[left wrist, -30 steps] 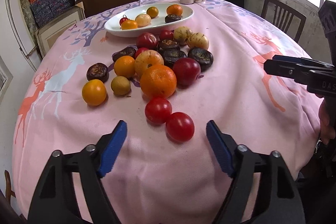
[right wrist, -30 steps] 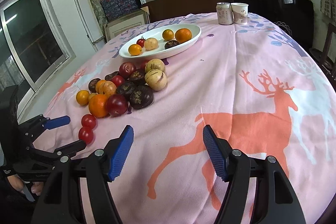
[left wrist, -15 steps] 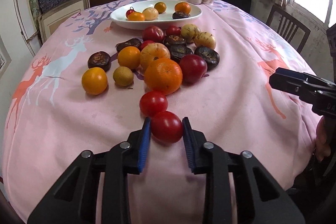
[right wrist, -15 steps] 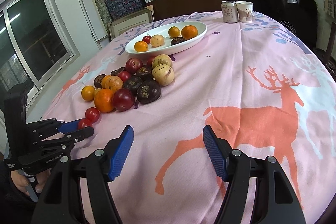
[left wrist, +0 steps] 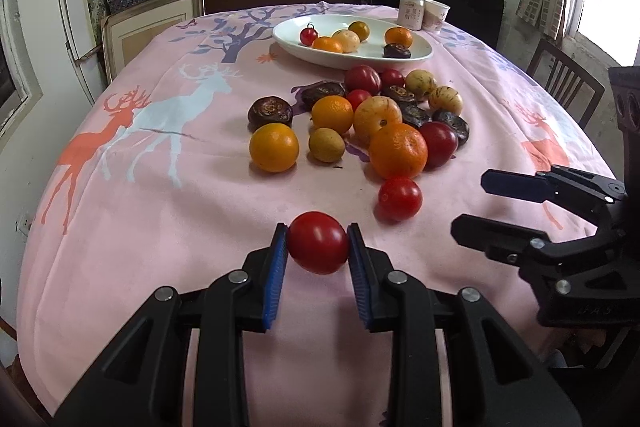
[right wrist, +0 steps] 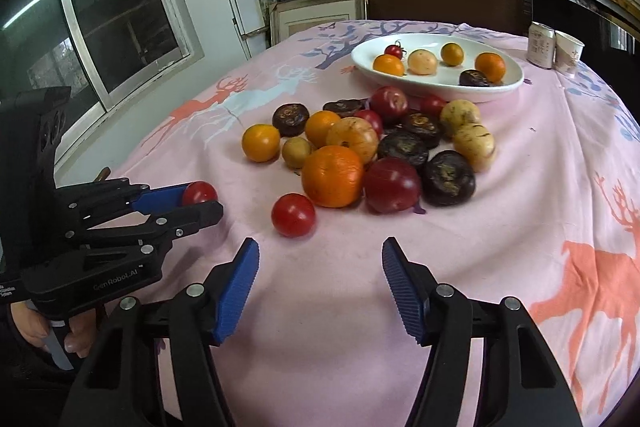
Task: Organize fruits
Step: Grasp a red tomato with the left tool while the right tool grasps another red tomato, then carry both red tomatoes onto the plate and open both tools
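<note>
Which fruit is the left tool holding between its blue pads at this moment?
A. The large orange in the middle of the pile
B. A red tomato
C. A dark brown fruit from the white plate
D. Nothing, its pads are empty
B: in the left wrist view the blue pads of the left tool press on both sides of a red tomato; the right wrist view shows this too.
</note>
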The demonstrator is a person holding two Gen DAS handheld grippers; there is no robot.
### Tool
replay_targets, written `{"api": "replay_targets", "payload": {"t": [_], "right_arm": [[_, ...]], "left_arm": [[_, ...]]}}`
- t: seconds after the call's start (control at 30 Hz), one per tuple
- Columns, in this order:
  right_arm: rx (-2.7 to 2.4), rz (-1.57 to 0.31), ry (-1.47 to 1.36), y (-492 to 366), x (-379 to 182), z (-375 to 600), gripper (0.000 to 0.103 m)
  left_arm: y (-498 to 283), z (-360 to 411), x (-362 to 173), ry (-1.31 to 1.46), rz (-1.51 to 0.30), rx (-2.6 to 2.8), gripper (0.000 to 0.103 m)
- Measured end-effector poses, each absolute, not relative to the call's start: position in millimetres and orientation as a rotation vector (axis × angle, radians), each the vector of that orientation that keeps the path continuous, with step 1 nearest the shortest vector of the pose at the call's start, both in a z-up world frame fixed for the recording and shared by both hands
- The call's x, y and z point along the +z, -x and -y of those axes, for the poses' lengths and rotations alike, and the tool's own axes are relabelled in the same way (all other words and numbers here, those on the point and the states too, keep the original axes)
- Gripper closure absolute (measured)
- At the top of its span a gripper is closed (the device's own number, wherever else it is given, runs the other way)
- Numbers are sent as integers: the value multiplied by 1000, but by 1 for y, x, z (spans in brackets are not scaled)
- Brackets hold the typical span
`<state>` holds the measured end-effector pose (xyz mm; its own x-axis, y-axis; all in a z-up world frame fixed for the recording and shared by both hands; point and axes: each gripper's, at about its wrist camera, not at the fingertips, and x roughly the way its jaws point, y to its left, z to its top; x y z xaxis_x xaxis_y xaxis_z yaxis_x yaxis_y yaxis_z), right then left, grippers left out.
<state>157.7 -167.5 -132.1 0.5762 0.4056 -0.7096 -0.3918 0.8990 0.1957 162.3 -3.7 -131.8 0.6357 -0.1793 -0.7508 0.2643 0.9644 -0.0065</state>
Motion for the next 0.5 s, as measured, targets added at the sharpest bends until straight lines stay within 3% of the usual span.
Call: {"api": "replay_targets", "payload": {"t": [0.23, 0.37, 0.5], "right_arm": [[453, -878, 48, -174, -138, 132, 55], [432, -895, 84, -182, -142, 122, 56], [413, -919, 68, -189, -148, 124, 69]], "left_arm": [[-162, -16, -132, -92, -841, -244, 74], [-163, -22, -135, -83, -845, -242, 74], [-164, -22, -136, -86, -844, -244, 74]]}}
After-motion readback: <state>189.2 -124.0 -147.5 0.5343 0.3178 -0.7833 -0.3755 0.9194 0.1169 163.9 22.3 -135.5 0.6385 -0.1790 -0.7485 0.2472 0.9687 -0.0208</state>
